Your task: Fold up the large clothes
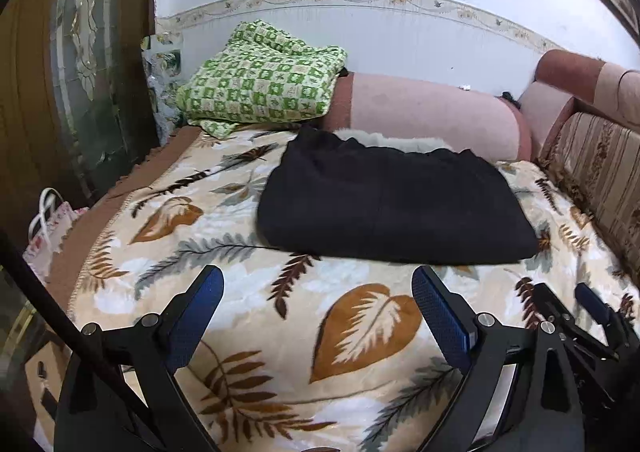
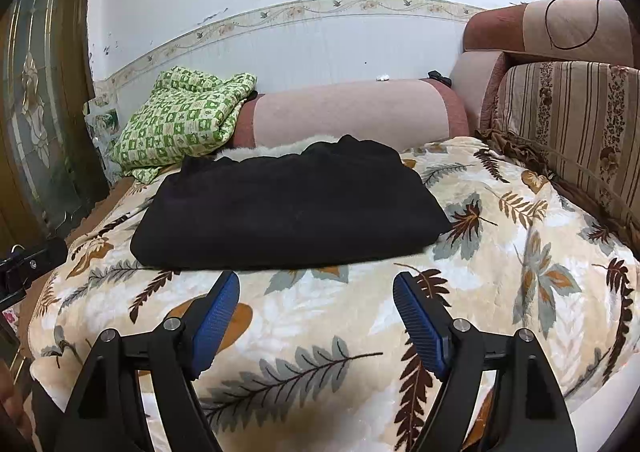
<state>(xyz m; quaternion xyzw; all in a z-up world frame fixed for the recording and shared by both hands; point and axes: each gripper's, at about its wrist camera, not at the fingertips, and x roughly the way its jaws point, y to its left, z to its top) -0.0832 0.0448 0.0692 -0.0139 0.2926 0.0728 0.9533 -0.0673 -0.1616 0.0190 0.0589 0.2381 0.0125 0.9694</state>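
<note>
Bed: a big bed with a leaf blanket (image 1: 360, 316) spread over it, cream with brown and grey leaves.
Bolster: a long pink bolster (image 2: 352, 112) lies along the far edge, by the white wall.
Black cloth: the black garment (image 1: 392, 204) lies folded flat in a neat block on the leaf blanket, in the far middle of the bed, just in front of the bolster. Something white and fluffy peeks out behind it.
Green cloth: a green checked cloth (image 1: 260, 80) is bunched up at the far left, leaning on the bolster.
Left tool (image 1: 318, 288): wide open, nothing in it, just above the blanket, close to the black garment's near edge.
Right tool (image 2: 316, 286): wide open too, holding nothing, also near that edge.
</note>
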